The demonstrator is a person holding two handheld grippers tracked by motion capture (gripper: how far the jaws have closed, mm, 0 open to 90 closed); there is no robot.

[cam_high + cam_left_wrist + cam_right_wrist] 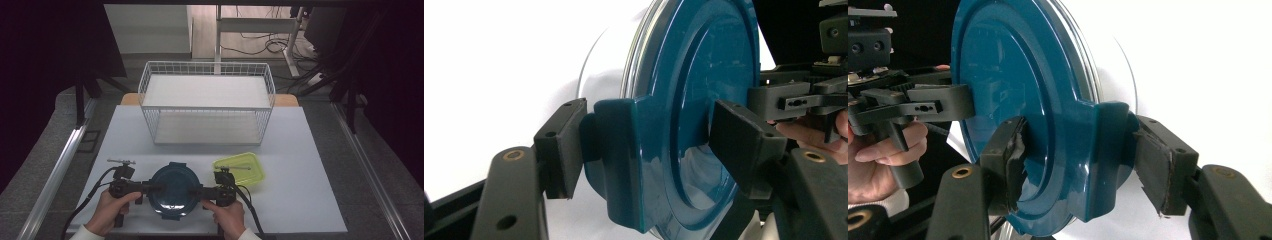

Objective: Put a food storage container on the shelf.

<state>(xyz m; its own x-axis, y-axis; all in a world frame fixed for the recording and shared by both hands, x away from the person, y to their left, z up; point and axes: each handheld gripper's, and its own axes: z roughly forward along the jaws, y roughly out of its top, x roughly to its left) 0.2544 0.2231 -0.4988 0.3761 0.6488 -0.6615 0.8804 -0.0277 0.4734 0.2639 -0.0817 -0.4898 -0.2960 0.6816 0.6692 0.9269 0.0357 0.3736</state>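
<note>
A round container with a teal lid [172,187] lies on the white tabletop near the front edge, with a gripper on each side of it. My left gripper [156,188] grips its left latch tab [624,150], one pad under the tab and the other on the lid top [704,75]. From the opposite side, my right gripper [196,191] clamps the right latch tab [1103,150] the same way. The left gripper view puts the tab between my left gripper's [654,145] pads. In the right gripper view the other tab is squeezed by my right gripper [1083,165].
A white wire basket [207,65] with two levels stands at the back middle of the table. A rectangular container with a yellow-green lid [245,170] lies just right of the round one, close behind the right gripper. The table's front edge [210,233] runs just below the hands.
</note>
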